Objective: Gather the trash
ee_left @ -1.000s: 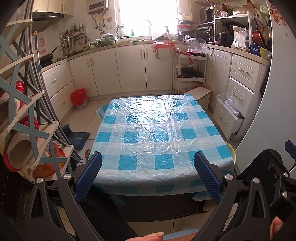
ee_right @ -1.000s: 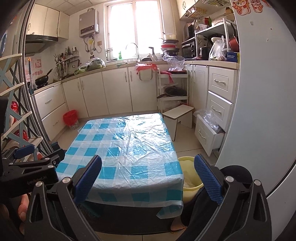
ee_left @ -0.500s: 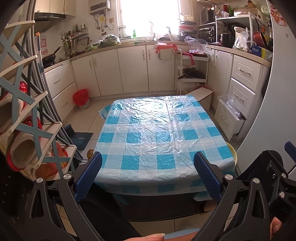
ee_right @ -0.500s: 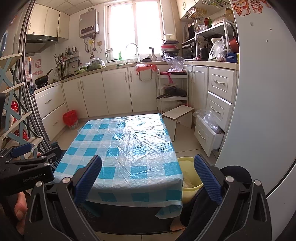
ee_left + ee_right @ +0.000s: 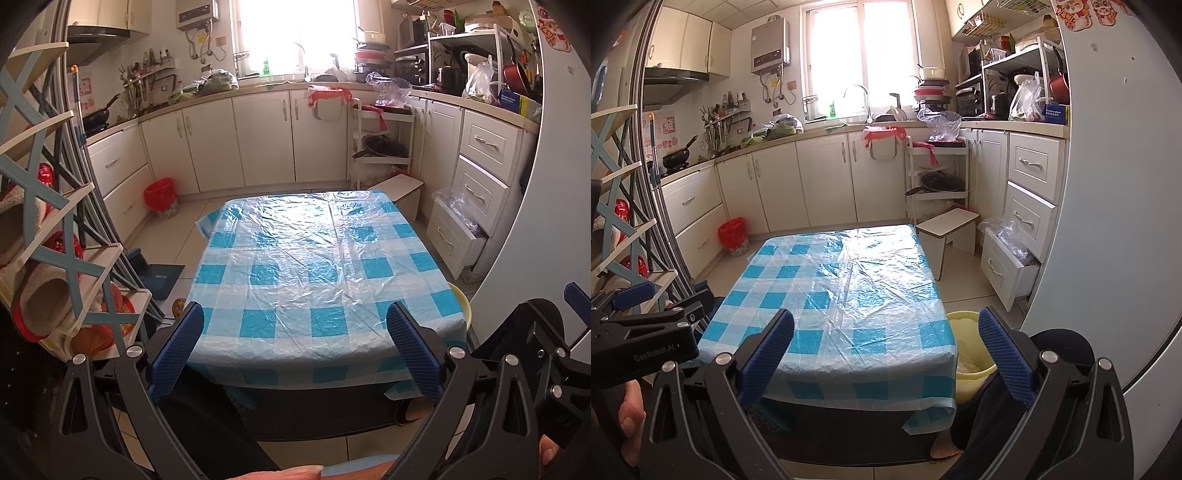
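A low table (image 5: pixel 325 266) under a blue-and-white checked plastic cloth fills the middle of both views, and I see no loose trash on it. A yellow bin (image 5: pixel 967 354) with something white inside stands on the floor at the table's near right corner; only its rim (image 5: pixel 461 299) shows in the left wrist view. My left gripper (image 5: pixel 295 332) hovers open before the near table edge. My right gripper (image 5: pixel 886 325) is open too, with the bin just inside its right finger (image 5: pixel 1004 354). Both hold nothing.
A red bin (image 5: pixel 159 192) stands by the far left cabinets. A shelf rack (image 5: pixel 55 258) crowds the left, a white fridge (image 5: pixel 1108 221) the right. A small stool (image 5: pixel 949 229) and an open drawer (image 5: pixel 1008 269) lie beyond the table. A person's foot (image 5: pixel 945 450) rests near the bin.
Both views drift only slightly. In the right wrist view the left gripper sinks a little. Both grippers stay open and hold nothing.
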A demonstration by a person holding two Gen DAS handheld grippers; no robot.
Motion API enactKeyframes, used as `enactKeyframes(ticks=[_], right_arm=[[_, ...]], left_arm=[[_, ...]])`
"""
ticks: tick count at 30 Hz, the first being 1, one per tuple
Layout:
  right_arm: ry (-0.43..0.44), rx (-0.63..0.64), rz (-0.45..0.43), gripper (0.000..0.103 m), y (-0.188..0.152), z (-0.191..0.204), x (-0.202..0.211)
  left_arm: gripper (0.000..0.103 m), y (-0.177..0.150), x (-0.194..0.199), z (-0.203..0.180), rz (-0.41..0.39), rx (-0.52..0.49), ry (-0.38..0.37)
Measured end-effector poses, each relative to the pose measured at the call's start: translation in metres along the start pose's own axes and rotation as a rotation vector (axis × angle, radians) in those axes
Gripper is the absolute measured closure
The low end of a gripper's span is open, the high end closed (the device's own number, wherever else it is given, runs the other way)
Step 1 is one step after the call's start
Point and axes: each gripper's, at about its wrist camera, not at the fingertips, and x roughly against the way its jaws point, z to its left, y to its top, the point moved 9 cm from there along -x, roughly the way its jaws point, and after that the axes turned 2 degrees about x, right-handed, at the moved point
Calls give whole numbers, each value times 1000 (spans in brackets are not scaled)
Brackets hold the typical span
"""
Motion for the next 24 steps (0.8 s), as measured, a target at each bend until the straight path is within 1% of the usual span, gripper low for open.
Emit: enactKeyframes(ticks=[6, 9, 11, 13, 15, 24], right_arm=[[8, -2, 9, 7, -4, 1, -1], [13, -2, 13, 7, -5, 1, -4], [13, -1, 14, 7, -6, 1, -5], [12, -2, 14, 7, -6, 0, -5], [12, -4, 17, 7, -6, -1, -6], [10, 5, 15, 7, -6, -2, -7]], left_arm=[[8, -4, -4, -2, 16, 4, -12], [8, -5, -5, -3, 9, 5, -26], [8, -5, -9, 2, 14, 20, -11], [8, -4, -10, 6, -1, 13, 28], [8, -3, -10, 7, -5, 11, 40], [8, -6, -16, 6, 17, 15, 13]])
